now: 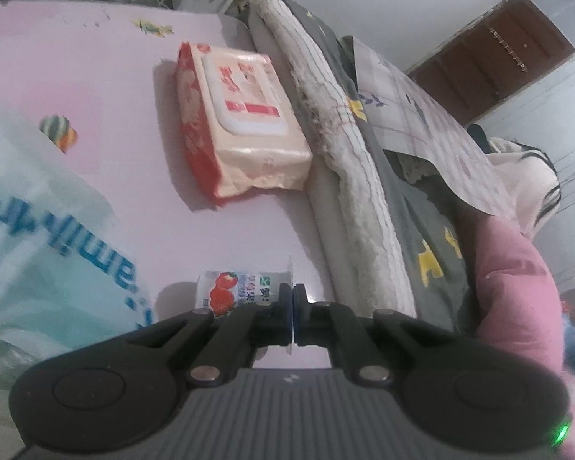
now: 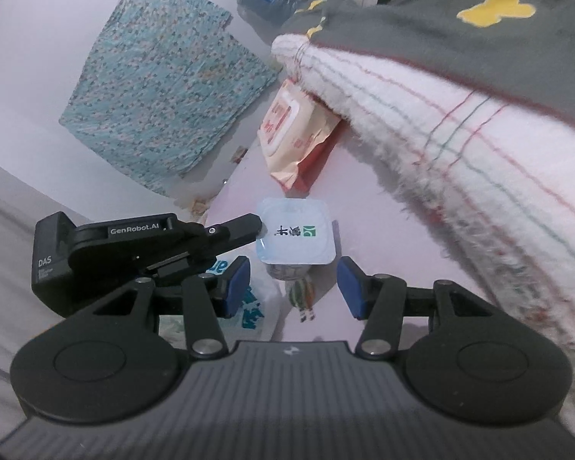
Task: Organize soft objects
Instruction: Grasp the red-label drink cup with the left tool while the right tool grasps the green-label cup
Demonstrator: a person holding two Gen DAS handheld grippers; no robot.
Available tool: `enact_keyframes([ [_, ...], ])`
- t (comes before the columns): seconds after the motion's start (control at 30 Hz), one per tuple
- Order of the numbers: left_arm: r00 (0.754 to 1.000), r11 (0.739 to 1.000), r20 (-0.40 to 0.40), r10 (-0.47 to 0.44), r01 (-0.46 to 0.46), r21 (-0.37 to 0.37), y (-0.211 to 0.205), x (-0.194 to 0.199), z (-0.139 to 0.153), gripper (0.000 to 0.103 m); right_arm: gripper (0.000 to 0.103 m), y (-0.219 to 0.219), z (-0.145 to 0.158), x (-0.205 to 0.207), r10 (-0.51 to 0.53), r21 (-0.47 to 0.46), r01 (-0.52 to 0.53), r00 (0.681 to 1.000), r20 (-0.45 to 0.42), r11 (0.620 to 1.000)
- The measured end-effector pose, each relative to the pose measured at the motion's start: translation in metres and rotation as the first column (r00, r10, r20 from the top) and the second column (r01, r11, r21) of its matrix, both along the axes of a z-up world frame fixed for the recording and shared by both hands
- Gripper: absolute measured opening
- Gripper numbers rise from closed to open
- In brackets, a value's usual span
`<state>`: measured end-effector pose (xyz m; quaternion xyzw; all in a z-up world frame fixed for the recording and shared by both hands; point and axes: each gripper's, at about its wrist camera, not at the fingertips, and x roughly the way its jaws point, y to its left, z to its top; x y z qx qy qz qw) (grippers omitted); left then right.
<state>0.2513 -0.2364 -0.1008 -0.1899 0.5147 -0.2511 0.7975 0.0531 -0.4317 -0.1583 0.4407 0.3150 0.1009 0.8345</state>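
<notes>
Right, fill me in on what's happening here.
A person is working two handheld grippers over a pink mat beside a bed. The left gripper is shut on the rim of a small yogurt cup. The right gripper is open, just short of the cup, touching nothing. A pack of wet wipes lies on the mat against the mattress edge.

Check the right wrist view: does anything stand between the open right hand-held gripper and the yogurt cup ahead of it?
Nothing visible does. The right hand-held gripper faces the yogurt cup across bare pink mat. The left hand-held gripper pinches the cup's rim from the side.
</notes>
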Motion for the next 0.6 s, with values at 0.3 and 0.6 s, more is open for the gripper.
enact_keyframes([
  [0.3,0.996,0.988,0.087,-0.032,0.019,0.150,0.007,-0.003,0.014,0.003,0.051,0.003,-0.010,0.039,0.016,0.102,-0.014,1.000,-0.014,0.995],
  [0.6,0.992,0.979,0.124,-0.022,-0.003,0.203,0.018,-0.001,0.016,0.002,0.050,0.027,-0.033,0.097,0.055,0.176,-0.036,0.993,-0.100,0.984],
])
